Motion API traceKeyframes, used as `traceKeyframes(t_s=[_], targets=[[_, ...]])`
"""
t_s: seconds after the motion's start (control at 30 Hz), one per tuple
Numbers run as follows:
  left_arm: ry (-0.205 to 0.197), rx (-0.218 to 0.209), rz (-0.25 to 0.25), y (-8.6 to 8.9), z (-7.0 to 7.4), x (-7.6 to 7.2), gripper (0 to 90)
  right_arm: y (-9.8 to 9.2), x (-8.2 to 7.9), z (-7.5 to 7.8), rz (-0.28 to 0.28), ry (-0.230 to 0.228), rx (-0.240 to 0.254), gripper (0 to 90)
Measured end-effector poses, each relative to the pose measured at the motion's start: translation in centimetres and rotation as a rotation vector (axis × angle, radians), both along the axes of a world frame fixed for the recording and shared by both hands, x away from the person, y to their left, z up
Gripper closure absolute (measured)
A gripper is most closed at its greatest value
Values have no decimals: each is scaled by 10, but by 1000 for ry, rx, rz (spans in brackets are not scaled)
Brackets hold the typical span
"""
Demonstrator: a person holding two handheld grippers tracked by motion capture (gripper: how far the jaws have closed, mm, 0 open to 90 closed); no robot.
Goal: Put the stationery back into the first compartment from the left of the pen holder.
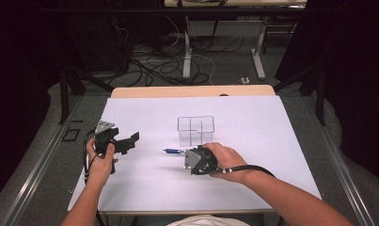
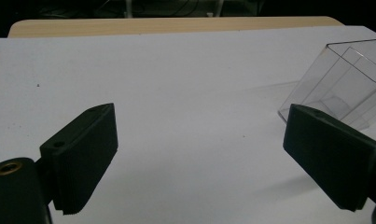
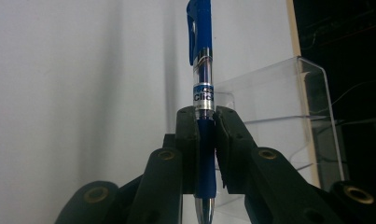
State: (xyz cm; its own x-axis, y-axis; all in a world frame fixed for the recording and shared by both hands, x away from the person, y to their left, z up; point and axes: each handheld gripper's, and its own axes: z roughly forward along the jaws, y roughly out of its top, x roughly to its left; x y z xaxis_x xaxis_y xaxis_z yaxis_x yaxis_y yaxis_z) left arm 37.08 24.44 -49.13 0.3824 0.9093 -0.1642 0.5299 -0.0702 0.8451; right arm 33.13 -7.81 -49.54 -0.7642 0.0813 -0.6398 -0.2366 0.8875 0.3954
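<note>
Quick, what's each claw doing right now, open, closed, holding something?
Left claw: open, nothing between its jaws, above the white table.
Right claw: closed on a blue pen, beside the clear plastic organizer.

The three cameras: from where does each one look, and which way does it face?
High view: above the person's side, facing forward and down on the table; both forearms and grippers show.
Left gripper view: rides the left gripper, facing across the table between open jaws.
Right gripper view: rides the right gripper, facing along the clamped blue pen.
All share the clear organizer.
</note>
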Motion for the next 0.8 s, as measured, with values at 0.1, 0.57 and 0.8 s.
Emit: traceKeyframes(t_s=[0.1, 0.57, 0.8], targets=[[1, 0, -7, -2, 2, 0, 89, -5, 0, 4, 19, -25, -11, 802], [-66, 106, -140, -24, 16, -7, 155, -23, -4, 10, 85, -144, -108, 802], [-79, 169, -237, -41, 20, -11, 192, -22, -7, 12, 112, -188, -133, 802]])
